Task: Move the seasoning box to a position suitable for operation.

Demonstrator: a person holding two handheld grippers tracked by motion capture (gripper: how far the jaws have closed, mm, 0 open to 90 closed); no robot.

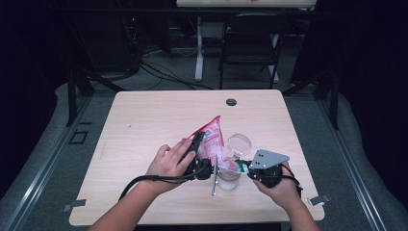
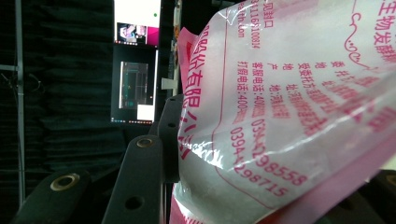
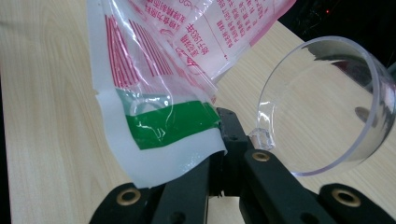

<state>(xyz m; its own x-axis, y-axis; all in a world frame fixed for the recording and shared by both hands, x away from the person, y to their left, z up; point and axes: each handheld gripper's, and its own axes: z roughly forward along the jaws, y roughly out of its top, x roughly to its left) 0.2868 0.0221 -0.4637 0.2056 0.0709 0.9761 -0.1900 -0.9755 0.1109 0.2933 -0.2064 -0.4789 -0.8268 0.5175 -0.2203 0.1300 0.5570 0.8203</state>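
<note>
From the high view, two hands hold a pink printed bag [image 1: 210, 140] lifted above a wooden desk [image 1: 144, 125], tilted over a clear cup [image 1: 230, 177], with a clear round lid [image 1: 239, 143] lying just behind. The left tool [image 1: 196, 153] grips the bag's body, jaws partly apart around it. The left gripper view shows pink lettering on the bag [image 2: 289, 112]. The right gripper view shows the right tool [image 3: 224, 154] pinched tight on the bag's green-striped corner [image 3: 168, 122].
</note>
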